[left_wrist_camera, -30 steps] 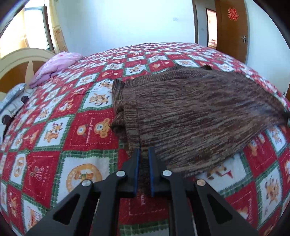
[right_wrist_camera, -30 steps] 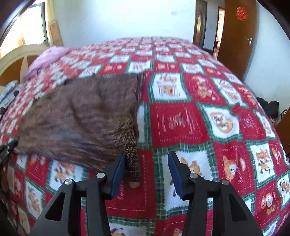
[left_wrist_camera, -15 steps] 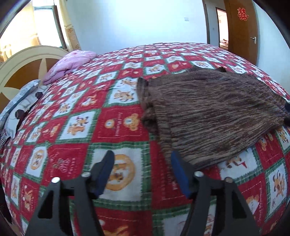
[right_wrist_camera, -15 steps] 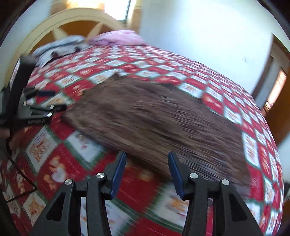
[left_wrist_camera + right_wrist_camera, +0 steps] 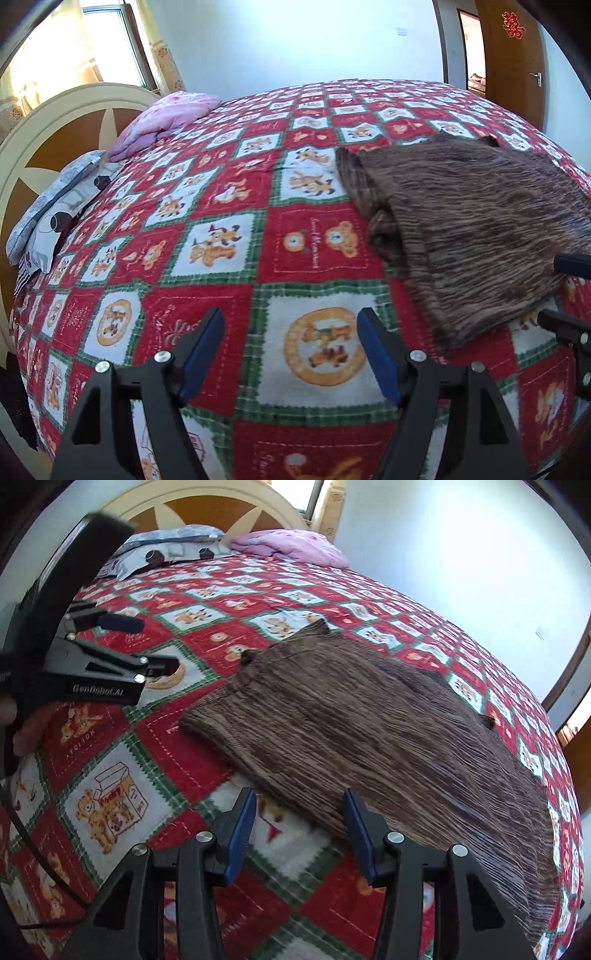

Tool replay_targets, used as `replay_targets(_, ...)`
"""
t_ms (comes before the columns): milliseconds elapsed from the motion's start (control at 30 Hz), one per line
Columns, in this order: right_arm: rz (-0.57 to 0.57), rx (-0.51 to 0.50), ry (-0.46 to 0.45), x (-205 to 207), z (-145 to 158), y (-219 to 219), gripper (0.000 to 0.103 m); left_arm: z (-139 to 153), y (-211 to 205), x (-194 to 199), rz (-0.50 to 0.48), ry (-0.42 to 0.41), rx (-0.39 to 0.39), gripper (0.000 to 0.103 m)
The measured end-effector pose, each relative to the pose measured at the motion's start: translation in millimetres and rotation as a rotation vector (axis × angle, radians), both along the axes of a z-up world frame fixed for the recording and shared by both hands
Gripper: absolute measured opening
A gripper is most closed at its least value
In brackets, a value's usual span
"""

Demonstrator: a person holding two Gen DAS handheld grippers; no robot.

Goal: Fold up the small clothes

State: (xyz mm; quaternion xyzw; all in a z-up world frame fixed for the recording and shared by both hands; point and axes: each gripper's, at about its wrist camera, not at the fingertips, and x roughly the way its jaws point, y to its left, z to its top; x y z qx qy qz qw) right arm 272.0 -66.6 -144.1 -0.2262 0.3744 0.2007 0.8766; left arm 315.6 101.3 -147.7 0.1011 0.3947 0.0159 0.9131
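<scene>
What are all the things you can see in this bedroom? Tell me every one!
Brown knit garment: one, streaky brown, lying flat on the bed.
Bedspread: one, red, green and white squares with bears, covering the bed.
Pink quilt: one, pink, bundled by the headboard.
Grey pillow: one, grey and white with dark spots, at the head of the bed.
Headboard: one, cream and brown, behind the pillow.
Window: one, bright, above the headboard.
Wooden door: one, brown with a red paper decoration, far wall.
Left gripper: one, black with blue pads, jaws just opened, nothing between them.
Right gripper: one, black with blue pads, open at the garment's near edge.
</scene>
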Motion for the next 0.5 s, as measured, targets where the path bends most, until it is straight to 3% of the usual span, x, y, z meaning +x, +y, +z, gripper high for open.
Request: replay_targets(500, 0.050, -0.038, -0.088, 13, -6, 50, 0.050, 9, 8, 43, -0.015, 0.002, -0.055, 0.079)
